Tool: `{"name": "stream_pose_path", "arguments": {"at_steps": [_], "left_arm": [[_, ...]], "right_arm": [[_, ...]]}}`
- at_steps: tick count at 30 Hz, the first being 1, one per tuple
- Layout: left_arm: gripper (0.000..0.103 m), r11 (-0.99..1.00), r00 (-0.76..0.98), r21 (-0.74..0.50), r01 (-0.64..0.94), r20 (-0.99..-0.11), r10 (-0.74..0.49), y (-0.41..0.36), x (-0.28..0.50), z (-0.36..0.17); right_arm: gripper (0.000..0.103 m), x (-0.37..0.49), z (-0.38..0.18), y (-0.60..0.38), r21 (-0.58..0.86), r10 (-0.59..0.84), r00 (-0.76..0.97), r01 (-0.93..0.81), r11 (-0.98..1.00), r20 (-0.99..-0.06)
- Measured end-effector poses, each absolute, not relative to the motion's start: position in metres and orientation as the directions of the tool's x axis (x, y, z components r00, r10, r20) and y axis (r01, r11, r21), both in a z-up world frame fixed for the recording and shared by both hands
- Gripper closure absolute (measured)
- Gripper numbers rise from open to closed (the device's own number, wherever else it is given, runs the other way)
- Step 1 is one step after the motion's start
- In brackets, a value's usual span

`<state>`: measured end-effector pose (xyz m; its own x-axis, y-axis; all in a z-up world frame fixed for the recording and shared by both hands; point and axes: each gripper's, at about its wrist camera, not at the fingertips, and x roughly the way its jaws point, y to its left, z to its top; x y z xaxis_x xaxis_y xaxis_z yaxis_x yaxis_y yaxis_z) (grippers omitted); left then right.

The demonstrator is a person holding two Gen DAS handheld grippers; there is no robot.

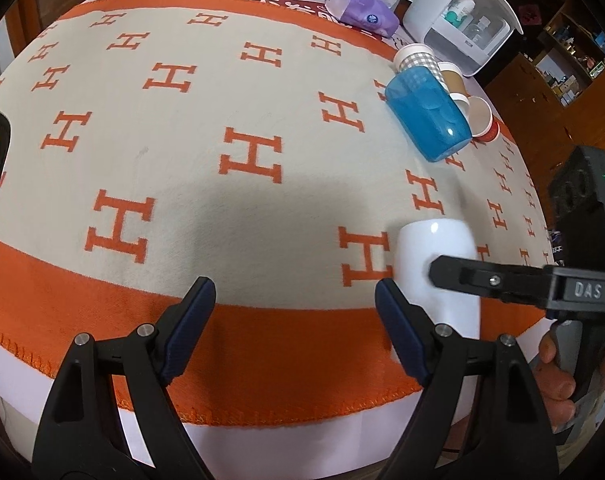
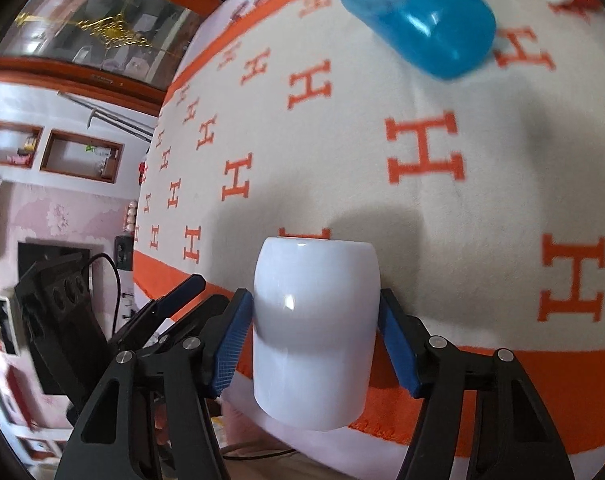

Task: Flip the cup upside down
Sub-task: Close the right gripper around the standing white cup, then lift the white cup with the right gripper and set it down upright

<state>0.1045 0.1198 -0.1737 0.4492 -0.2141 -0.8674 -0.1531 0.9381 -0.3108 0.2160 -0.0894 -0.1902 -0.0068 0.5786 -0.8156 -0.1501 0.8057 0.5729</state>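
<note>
— Left wrist view first, starting at its left edge: our left gripper (image 1: pixel 292 330) is spread wide with nothing between its blue pads, hovering over the orange border of the H-patterned blanket (image 1: pixel 142 152). Further right in that view, the white cup (image 1: pixel 434 248) sits near the front edge, with our right gripper (image 1: pixel 442 270) reaching in across it from the side.

— And through the right wrist view?

— There the white cup (image 2: pixel 316 332) fills the middle, and our right gripper (image 2: pixel 316 344) has one pad on each side of its body, pressed to the wall or very nearly so. We judge it closed on the cup, about halfway along. We cannot tell which end is the mouth, nor whether the cup rests on the cloth or is lifted.

— So how do we turn it well?

— We'd keep the squeeze firm, since that glossy wall looks slippery. We'd lift clear of the blanket before rolling the wrist, so the rim doesn't catch the weave. Then we'd rotate fully over and lower it flat on open cloth.

— Anything to avoid on the right?

— The blue cup (image 1: pixel 428 114) lies on its side further back, with paper cups (image 1: pixel 456 80) just behind it. We'd stay well apart from those, and keep our idle left tongs out of the swing.
</note>
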Motion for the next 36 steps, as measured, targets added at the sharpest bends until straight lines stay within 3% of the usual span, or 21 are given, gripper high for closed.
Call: {"name": "stream_pose_path", "arguments": {"at_steps": [9,16,25,36], "left_arm": [[0.023,0.935,0.499,-0.288,-0.207,-0.853,-0.153,0.122,0.102,-0.171],[0.023,0.938,0.556,-0.264,-0.223,-0.825,-0.100,0.121,0.095,-0.164],[0.023,0.942,0.583,-0.256,-0.217,-0.808,-0.085,0.115,0.084,-0.164],[0.023,0.946,0.591,-0.245,-0.213,-0.804,-0.075,0.110,0.070,-0.161]], "right_arm": [[0.040,0.202,-0.150,-0.081,0.377,0.467,0.337,-0.300,0.876,-0.817],[0.040,0.188,-0.138,-0.082,0.273,0.445,0.535,-0.371,0.888,-0.718],[0.040,0.145,-0.147,-0.074,0.157,0.421,0.596,-0.443,0.883,-0.684],[0.040,0.112,-0.149,-0.080,0.126,0.400,0.605,-0.444,0.887,-0.688]]}}
